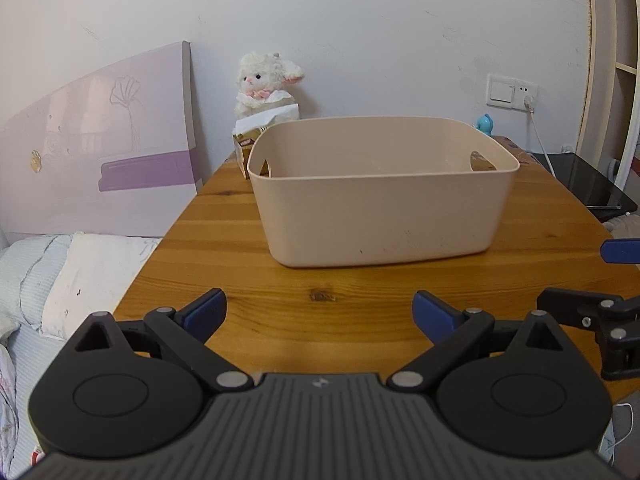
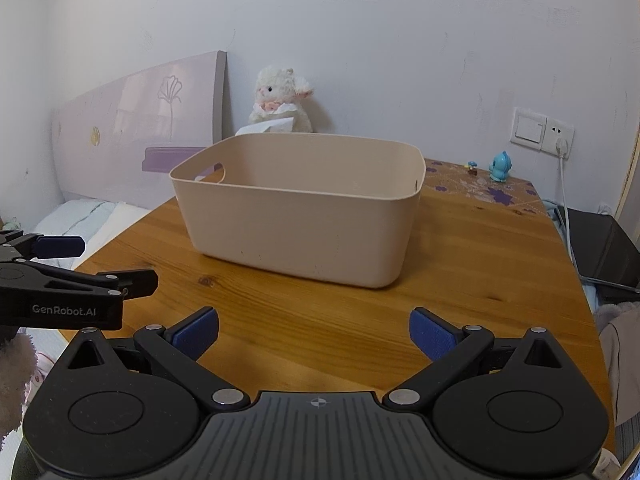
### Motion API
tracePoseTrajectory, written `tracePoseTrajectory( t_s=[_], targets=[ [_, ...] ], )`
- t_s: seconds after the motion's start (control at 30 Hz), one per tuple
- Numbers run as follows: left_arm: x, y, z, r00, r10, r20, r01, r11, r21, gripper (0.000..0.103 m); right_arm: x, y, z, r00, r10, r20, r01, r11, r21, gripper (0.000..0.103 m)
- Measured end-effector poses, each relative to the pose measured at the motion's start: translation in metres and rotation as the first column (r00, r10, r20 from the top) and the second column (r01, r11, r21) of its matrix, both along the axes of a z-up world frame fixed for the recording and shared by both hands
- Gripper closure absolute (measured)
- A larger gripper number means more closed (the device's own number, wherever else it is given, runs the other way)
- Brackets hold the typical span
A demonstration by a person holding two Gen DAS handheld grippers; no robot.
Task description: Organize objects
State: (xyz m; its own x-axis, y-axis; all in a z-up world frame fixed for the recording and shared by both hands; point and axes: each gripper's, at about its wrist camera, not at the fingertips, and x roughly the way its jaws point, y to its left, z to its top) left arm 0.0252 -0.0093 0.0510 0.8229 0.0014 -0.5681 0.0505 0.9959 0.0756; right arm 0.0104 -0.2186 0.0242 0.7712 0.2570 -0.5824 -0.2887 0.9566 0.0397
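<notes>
A glossy knotted wooden table (image 1: 248, 264) stands against a white wall, a bed to its left. A beige plastic handled bin (image 1: 380, 196) sits mid-table. At the near edge, the left gripper (image 1: 320, 312) and right gripper (image 2: 314, 330) both gape wide, holding nothing. Behind the bin, a white plush lamb (image 1: 266, 82) sits beside a small blue figurine (image 2: 500, 167) far right.

Wooden table (image 1: 224, 248), beige bin (image 1: 380, 216), tissue box (image 1: 245, 148), blue figurine (image 2: 500, 167)
</notes>
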Motion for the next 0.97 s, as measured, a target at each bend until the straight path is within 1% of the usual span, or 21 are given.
tracePoseTrajectory(
  t_s=[0.23, 0.33, 0.5, 0.73, 0.97],
  targets=[
    [-0.006, -0.003, -0.004, 1.0, 0.0, -0.005, 0.0, 1.0, 0.019, 0.003, -0.005, -0.006, -0.002, 1.0, -0.008, -0.007, 0.008, 1.0, 0.016, 0.0],
    [-0.01, -0.004, -0.002, 1.0, -0.007, -0.002, 0.007, 1.0, 0.012, 0.003, -0.006, -0.008, -0.004, 1.0, -0.012, -0.011, 0.012, 1.0, 0.021, 0.0],
    [-0.017, -0.009, 0.001, 1.0, -0.022, 0.008, 0.022, 0.999, 0.024, 0.003, -0.007, -0.012, -0.004, 1.0, -0.019, -0.016, 0.019, 0.999, 0.034, 0.0],
    [-0.02, -0.014, 0.004, 0.999, -0.04, 0.014, 0.04, 0.999, 0.024, 0.003, -0.009, -0.014, -0.002, 1.0, -0.023, -0.006, 0.023, 0.999, 0.035, 0.0],
    [-0.02, -0.01, 0.005, 0.999, -0.028, 0.02, 0.028, 0.999, 0.018, 0.003, -0.008, -0.015, -0.003, 1.0, -0.029, -0.007, 0.03, 0.999, 0.035, 0.0]
  ],
)
